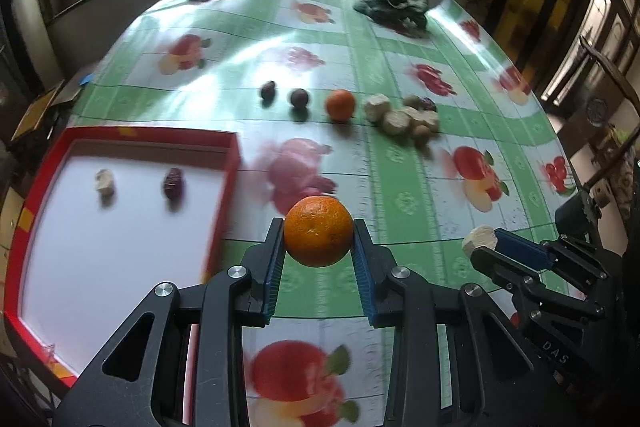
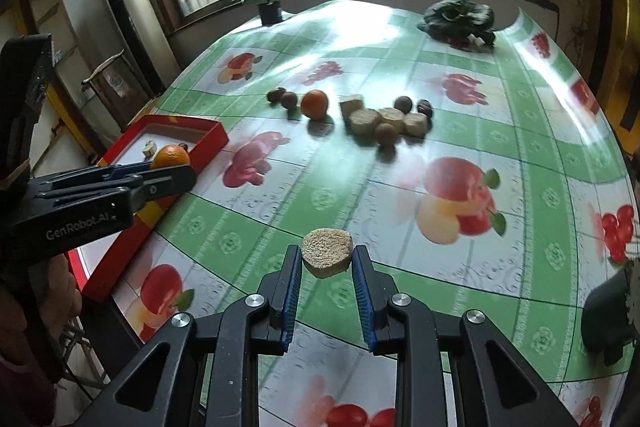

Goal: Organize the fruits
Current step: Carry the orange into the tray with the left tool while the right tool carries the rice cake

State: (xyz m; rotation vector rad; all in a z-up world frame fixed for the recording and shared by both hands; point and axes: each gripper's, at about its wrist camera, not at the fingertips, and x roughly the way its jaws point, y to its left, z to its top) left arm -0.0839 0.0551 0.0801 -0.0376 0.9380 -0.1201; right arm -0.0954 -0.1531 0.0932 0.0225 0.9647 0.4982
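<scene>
The left tool (image 1: 319,233) was clamped on an orange (image 1: 319,230) at the frame's lower centre, just right of the red tray (image 1: 236,155). The right tool (image 2: 327,259) was clamped on a pale round slice (image 2: 327,251) above the table (image 2: 460,307), lower centre of its view.

One orange (image 1: 318,231) is up off the tablecloth, just past the red tray's (image 1: 234,163) right edge. Inside the tray: a pale chunk (image 1: 105,182) and a dark red date (image 1: 173,183), side by side. Another orange (image 1: 340,104) sits mid-table beside the pale chunks pile (image 1: 400,117).
</scene>
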